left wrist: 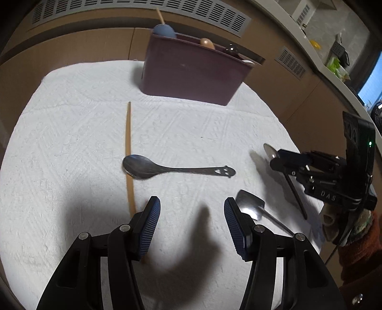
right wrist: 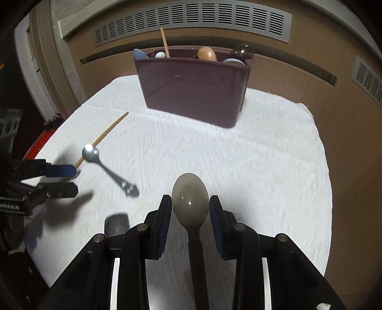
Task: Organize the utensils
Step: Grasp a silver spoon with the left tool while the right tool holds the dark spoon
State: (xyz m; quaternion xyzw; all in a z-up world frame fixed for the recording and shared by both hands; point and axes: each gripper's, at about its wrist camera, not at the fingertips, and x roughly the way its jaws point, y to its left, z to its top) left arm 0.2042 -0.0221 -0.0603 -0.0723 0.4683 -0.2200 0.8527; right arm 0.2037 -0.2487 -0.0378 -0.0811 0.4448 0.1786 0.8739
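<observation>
While right view hides it, square spoon point(left wrist: 250, 205) shows left

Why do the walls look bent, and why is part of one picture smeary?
Left wrist view: the fisheye lens bows the vent panel and darkens the corners; the metal spoon is sharp, and a soft dark shadow lies between the fingers. Right wrist view: same bending; the white cloth and the metal spoon are streaked with motion blur, while the held grey spoon shows small glare spots.
</observation>
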